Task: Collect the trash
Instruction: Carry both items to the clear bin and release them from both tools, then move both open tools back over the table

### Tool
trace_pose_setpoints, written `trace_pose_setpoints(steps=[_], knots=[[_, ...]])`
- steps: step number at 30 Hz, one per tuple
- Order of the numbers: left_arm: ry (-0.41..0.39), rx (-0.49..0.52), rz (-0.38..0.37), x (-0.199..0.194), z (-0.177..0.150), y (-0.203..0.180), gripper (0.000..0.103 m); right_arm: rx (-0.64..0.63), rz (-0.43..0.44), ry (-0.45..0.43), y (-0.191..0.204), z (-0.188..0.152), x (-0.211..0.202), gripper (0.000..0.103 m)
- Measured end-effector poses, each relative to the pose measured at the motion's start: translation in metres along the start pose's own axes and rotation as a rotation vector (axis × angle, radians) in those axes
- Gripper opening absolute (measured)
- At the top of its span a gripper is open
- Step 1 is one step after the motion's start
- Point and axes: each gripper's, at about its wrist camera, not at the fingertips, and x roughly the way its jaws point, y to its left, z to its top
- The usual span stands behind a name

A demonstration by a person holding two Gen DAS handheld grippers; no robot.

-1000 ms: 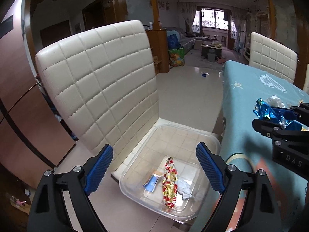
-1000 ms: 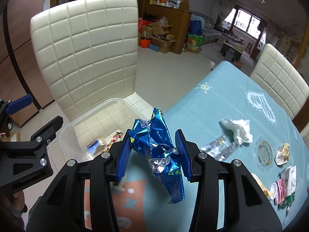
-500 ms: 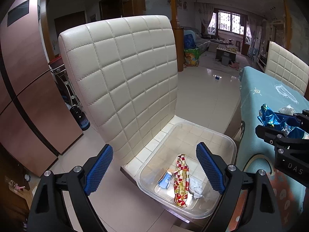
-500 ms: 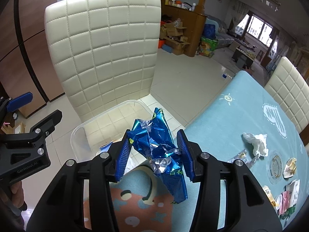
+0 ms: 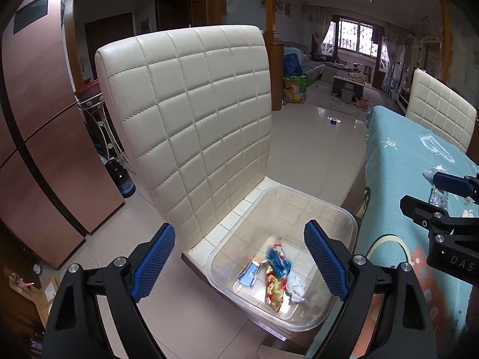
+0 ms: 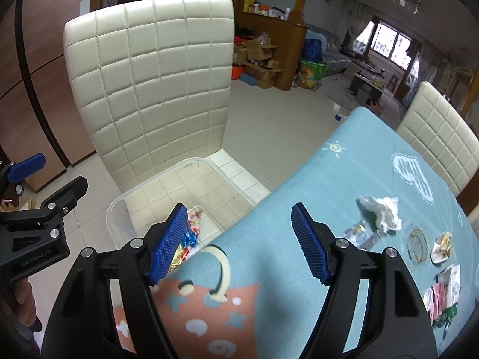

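Blue foil wrapper (image 5: 279, 261) now lying in the clear plastic bin (image 5: 350, 224), blurred, atop a red-and-gold wrapper (image 5: 274, 288), beside a small blue packet (image 5: 249, 273) and a crumpled white tissue (image 5: 296, 285). Bin resting on the seat of a cream quilted chair (image 5: 191, 113). Right gripper (image 6: 239, 240) just opened, jaws wide apart and empty, poised over the edge of the teal tablecloth (image 6: 344, 179). Left gripper (image 5: 239, 257) spread wide over the bin, holding nothing. More litter on the tablecloth: white tissue (image 6: 380, 211), silver wrapper (image 6: 360, 234).
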Motion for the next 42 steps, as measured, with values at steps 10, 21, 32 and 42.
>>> trace_pose_setpoints(steps=[10,21,32,42], knots=[[-0.012,0.079,-0.116,-0.032,0.000,-0.049,0.086,0.069,-0.055,-0.022,-0.040,-0.032,-0.038,0.072],[-0.019,0.257,-0.260,-0.068,-0.011,-0.154,0.086,0.242,-0.199,-0.021,-0.141,-0.096,-0.087,0.072],[0.059,0.422,-0.413,-0.089,-0.041,-0.279,0.086,0.433,-0.329,0.019,-0.256,-0.180,-0.126,0.072],[0.171,0.476,-0.440,-0.072,-0.060,-0.346,0.086,0.473,-0.314,0.076,-0.315,-0.212,-0.112,0.072]])
